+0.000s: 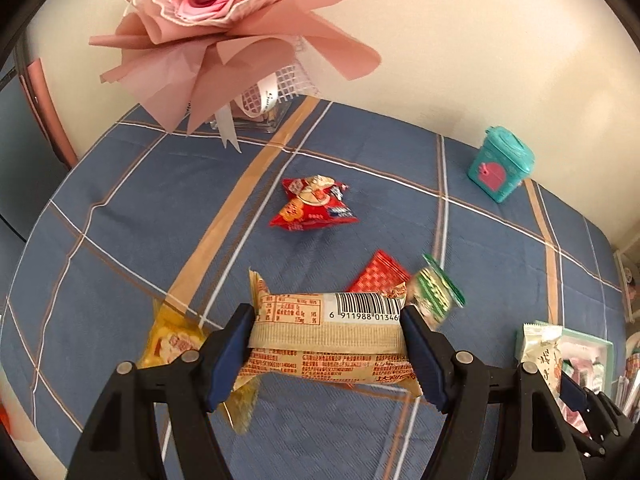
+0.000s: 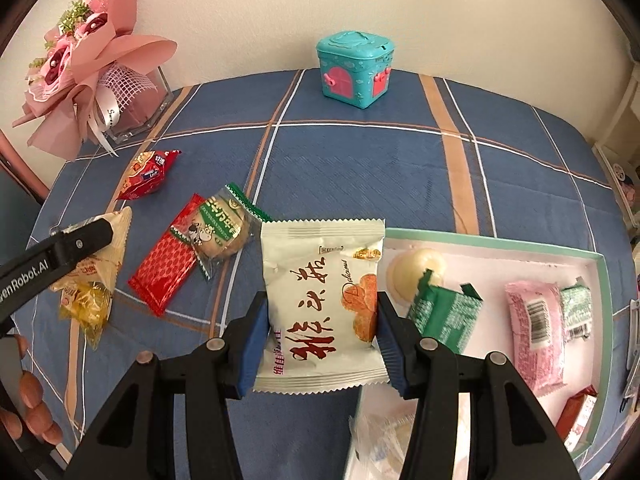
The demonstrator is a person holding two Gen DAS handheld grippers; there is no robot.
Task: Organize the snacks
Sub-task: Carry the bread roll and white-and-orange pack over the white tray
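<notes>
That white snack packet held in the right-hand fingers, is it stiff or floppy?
Probably a bit puffy: the white packet keeps its flat shape upright between the right gripper fingers. Its glossy film likely makes it slippery. It seems light, since a side pinch alone holds it.

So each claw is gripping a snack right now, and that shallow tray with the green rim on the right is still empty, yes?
Not quite. The left claw grips a tan barcoded snack bar and the right claw a white snack packet, but the green-rimmed tray is not empty: the right wrist view shows a pink wrapped snack and green packets inside.
</notes>
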